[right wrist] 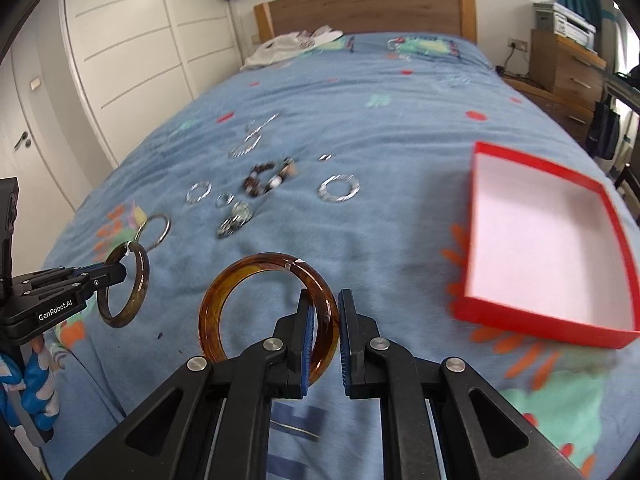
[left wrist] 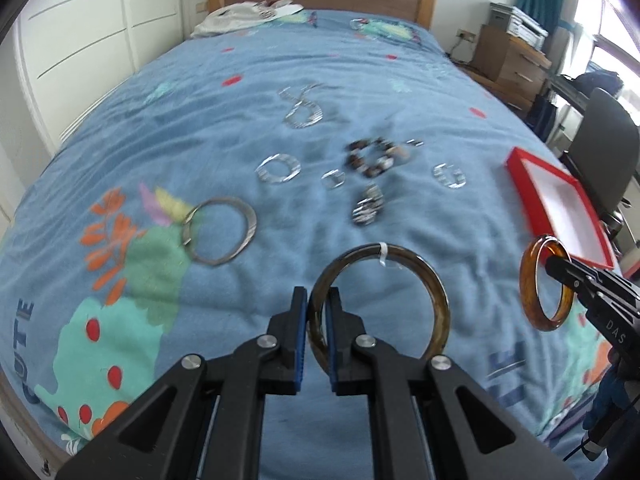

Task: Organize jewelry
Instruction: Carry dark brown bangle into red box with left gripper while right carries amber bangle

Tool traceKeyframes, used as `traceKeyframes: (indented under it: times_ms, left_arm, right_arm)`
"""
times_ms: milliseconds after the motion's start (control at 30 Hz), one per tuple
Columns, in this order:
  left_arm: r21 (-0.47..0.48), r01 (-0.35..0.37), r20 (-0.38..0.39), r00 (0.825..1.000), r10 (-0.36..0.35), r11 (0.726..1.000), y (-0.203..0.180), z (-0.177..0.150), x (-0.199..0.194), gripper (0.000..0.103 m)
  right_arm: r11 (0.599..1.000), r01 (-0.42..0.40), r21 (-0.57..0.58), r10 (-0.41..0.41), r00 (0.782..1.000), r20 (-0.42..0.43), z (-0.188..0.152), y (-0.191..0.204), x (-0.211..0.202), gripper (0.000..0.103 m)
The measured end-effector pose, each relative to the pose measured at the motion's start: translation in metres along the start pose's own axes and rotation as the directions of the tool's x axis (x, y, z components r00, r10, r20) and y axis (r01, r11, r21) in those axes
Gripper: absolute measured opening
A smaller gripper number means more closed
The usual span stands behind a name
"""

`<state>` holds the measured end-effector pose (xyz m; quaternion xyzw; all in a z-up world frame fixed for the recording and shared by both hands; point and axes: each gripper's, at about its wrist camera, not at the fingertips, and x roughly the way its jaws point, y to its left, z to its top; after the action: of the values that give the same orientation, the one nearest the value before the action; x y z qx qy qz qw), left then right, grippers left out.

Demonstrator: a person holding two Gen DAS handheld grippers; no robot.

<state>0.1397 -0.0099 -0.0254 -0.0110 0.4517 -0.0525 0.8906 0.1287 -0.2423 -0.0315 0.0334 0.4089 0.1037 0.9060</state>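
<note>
My left gripper (left wrist: 318, 296) is shut on a dark brown bangle (left wrist: 440, 308) with a white tag, held above the blue bedspread. My right gripper (right wrist: 325, 300) is shut on a glossy amber bangle (right wrist: 264, 261), also off the bed. Each wrist view shows the other hand's tool. The right gripper (left wrist: 554, 262) with the amber bangle (left wrist: 528, 284) is at the right edge. The left gripper (right wrist: 120, 272) with the dark bangle (right wrist: 142, 284) is at the left. An open red box (right wrist: 540, 320) with a white inside lies to the right, and its rim (left wrist: 520, 184) is in the left wrist view too.
More jewelry lies on the bedspread: a large silver bangle (left wrist: 222, 232), a bead bracelet (left wrist: 372, 156), several silver rings (left wrist: 278, 168) and a chain further back. White cloth sits by the wooden headboard (right wrist: 368, 8). A chair and drawers stand right of the bed.
</note>
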Motion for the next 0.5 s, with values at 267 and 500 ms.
traceKeyframes:
  times_ms: [267, 500]
  left_arm:
    - [0.095, 0.12, 0.014, 0.993, -0.121, 0.988, -0.086, 0.044, 0.001, 0.008]
    - [0.213, 0.212, 0.001, 0.976, -0.217, 0.954, -0.191, 0.094, 0.03, 0.008]
  right_arm:
    - [0.991, 0.117, 0.072, -0.121, 0.991, 0.052, 0.018, -0.086, -0.043, 0.012]
    - [0.972, 0.208, 0.107, -0.213, 0.977, 0.03, 0.043, -0.175, -0.043, 0.012]
